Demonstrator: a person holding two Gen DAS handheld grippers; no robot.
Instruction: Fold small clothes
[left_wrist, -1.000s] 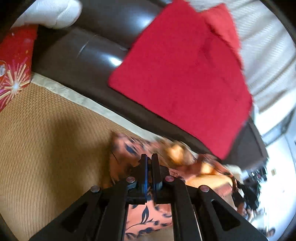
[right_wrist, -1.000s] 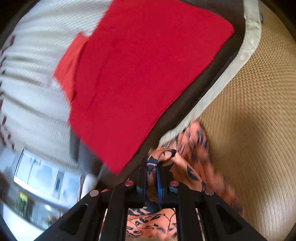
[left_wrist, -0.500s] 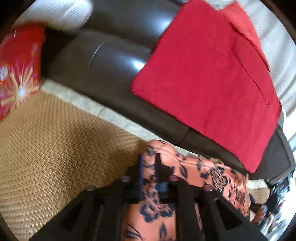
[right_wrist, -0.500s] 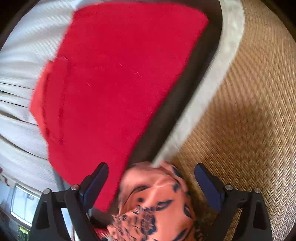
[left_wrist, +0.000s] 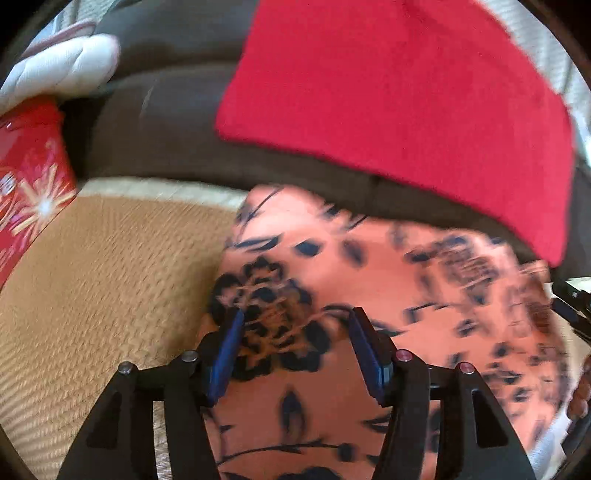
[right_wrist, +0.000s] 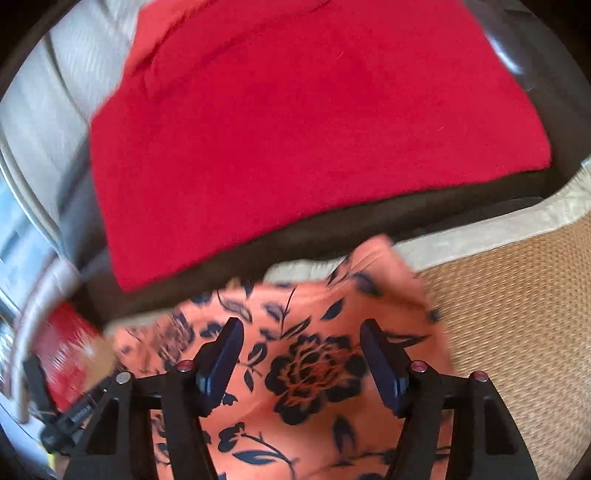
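An orange garment with a dark floral print (left_wrist: 369, 266) lies spread flat on the woven mat, its far edge against the dark cushion. My left gripper (left_wrist: 295, 314) hovers over its left part. Its jaws are opening, and the cloth lies under them, not pinched. In the right wrist view the same garment (right_wrist: 314, 306) lies below my right gripper (right_wrist: 302, 326). Those jaws stand wide and are closing, with the blue pads clear of the fabric. A folded red cloth (left_wrist: 399, 85) (right_wrist: 295, 122) rests on the cushion behind.
The tan woven mat (left_wrist: 110, 277) (right_wrist: 517, 314) has a pale border along the dark brown cushion (left_wrist: 166, 122). A red box with a firework print (left_wrist: 29, 177) and a white padded item (left_wrist: 62, 70) sit at the left. Pale striped fabric (right_wrist: 55, 92) lies beyond the red cloth.
Both grippers were shut on the bunched orange garment a second ago. They have let go and swung over it, and it now lies spread flat beneath their open jaws.
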